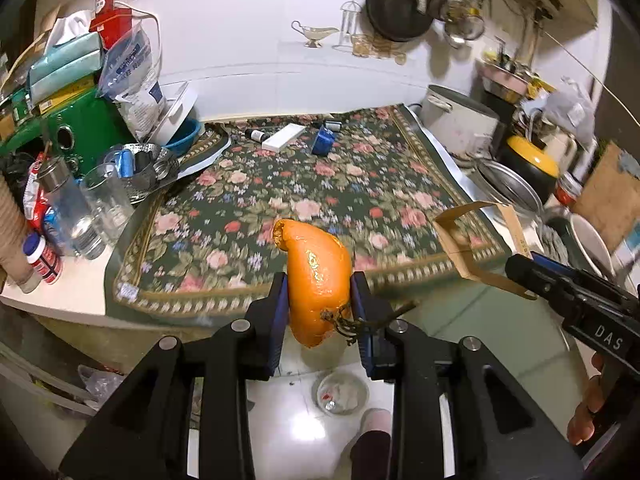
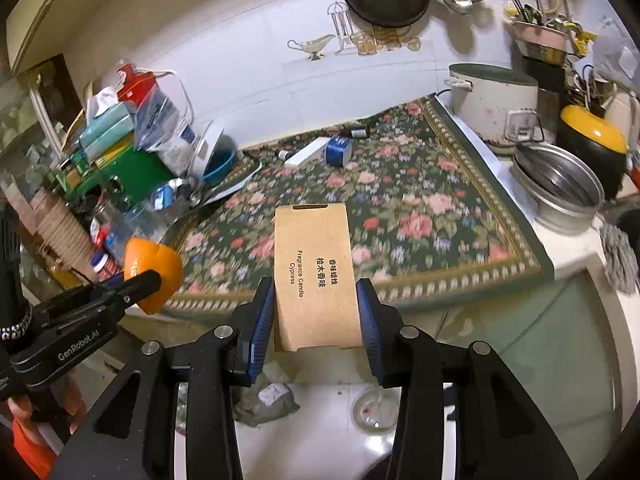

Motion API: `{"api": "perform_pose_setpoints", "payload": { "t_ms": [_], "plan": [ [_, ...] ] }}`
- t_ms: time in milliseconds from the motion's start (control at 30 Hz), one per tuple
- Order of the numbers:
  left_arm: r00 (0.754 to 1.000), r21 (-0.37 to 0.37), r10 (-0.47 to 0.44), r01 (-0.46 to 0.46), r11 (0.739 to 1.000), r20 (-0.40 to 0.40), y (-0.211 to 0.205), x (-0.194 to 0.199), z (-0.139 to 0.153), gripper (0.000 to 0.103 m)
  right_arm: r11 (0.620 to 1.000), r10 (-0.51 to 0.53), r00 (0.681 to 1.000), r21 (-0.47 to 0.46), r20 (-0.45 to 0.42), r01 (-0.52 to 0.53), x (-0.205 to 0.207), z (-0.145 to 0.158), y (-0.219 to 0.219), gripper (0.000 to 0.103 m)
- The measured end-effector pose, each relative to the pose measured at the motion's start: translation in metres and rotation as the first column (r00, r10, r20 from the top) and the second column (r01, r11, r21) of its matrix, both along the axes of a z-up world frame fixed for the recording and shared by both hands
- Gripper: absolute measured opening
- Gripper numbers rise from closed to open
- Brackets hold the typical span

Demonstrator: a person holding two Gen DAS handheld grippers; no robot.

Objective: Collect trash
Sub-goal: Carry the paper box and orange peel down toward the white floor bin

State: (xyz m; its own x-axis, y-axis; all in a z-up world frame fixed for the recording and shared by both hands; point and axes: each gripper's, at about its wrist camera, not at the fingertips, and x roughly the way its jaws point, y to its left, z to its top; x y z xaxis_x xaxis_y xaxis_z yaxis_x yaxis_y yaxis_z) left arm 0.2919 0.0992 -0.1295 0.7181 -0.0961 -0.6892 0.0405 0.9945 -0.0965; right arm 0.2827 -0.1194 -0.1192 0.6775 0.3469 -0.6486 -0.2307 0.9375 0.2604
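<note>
now we've got the left hand-held gripper [image 1: 320, 300] pinching soft, slippery orange peel [image 1: 316, 276] mid-body; right hand-held gripper [image 2: 316, 312] squeezing light, crushable cardboard box [image 2: 314, 272] by its sides.

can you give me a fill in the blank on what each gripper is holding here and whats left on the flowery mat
1. The left gripper has its jaws shut on a piece of ____ peel.
2. The right gripper holds a brown cardboard ____ printed "Fragrance Candle".
3. The floral mat lies on the ____.
4. The blue can lies beside a flat ____ box on the mat.

Missing words: orange; box; counter; white
</note>
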Motion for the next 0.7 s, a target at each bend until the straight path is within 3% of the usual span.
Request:
{"api": "perform_pose_setpoints", "payload": {
  "t_ms": [200,367,700],
  "plan": [
    [0.999,-0.011,-0.031,0.031,0.999,-0.030,-0.006,-0.029,-0.007,0.030,1.000,-0.008,0.999,-0.022,-0.032,0.008,-0.030,-0.003,0.006,0.037],
    [0.995,-0.037,-0.040,0.037,0.999,-0.090,-0.019,-0.033,-0.036,0.030,0.999,-0.007,0.997,-0.048,-0.076,0.003,-0.039,-0.023,0.002,0.037],
    [0.970,-0.055,0.014,-0.028,0.998,-0.242,-0.060,-0.032,-0.151,0.030,0.995,0.007,0.976,-0.099,-0.215,-0.029,-0.042,-0.117,-0.034,0.037]
  ]
}}
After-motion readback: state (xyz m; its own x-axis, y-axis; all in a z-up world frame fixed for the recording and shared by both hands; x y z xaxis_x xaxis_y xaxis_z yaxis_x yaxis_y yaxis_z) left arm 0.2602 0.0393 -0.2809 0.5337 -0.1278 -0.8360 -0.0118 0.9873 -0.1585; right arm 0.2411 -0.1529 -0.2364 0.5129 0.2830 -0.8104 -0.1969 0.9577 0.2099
